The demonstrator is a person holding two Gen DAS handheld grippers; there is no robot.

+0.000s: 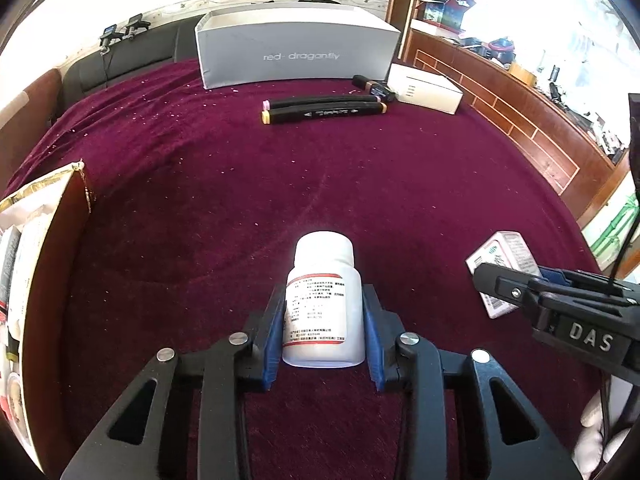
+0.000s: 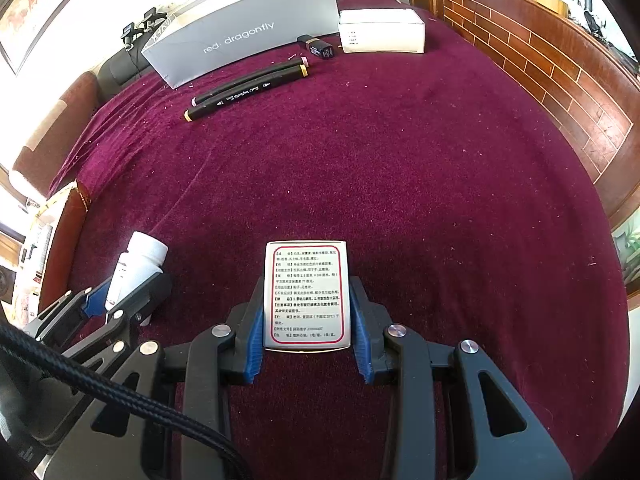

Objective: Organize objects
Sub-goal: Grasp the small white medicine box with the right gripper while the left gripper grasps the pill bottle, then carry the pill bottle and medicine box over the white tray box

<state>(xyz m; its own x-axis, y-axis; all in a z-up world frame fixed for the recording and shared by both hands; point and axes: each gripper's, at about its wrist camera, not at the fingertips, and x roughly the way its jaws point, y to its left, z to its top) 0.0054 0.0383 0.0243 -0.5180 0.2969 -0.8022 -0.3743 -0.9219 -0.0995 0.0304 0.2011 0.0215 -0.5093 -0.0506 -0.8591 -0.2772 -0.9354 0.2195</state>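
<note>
A deep maroon velvet cloth [image 1: 280, 184] covers the tabletop, flecked with pale crumbs. At the far edge stands a long grey box [image 1: 296, 46] printed "red-dragonfly", open at the top. To its right lies a small white box [image 1: 426, 88], with a small dark item [image 1: 372, 85] just in front of it that is too small to identify. Two black markers [image 1: 324, 109] lie side by side near the grey box, their long axes running left to right across the cloth. A gold-edged carton [image 1: 44, 248] stands at the left edge. Wood panelling [image 1: 520, 120] and a bright window with a cluttered sill fill the right of the room.

Your left claw [image 1: 324, 320] points steeply down at the cloth, and its blue pads press both sides of a white pill bottle [image 1: 324, 304]. The bottle sits near you at the centre of the cloth, with its cap end pointing away from you towards the grey box and its long axis in line with the claw's fingers.

Your right claw [image 2: 307, 316] points down just as steeply, to the right of the left one. Its blue pads grip a small white medicine box [image 2: 307, 294] by its long sides. The box's printed, red-bordered face turns up towards the camera, and its long axis runs away from you along the fingers.
</note>
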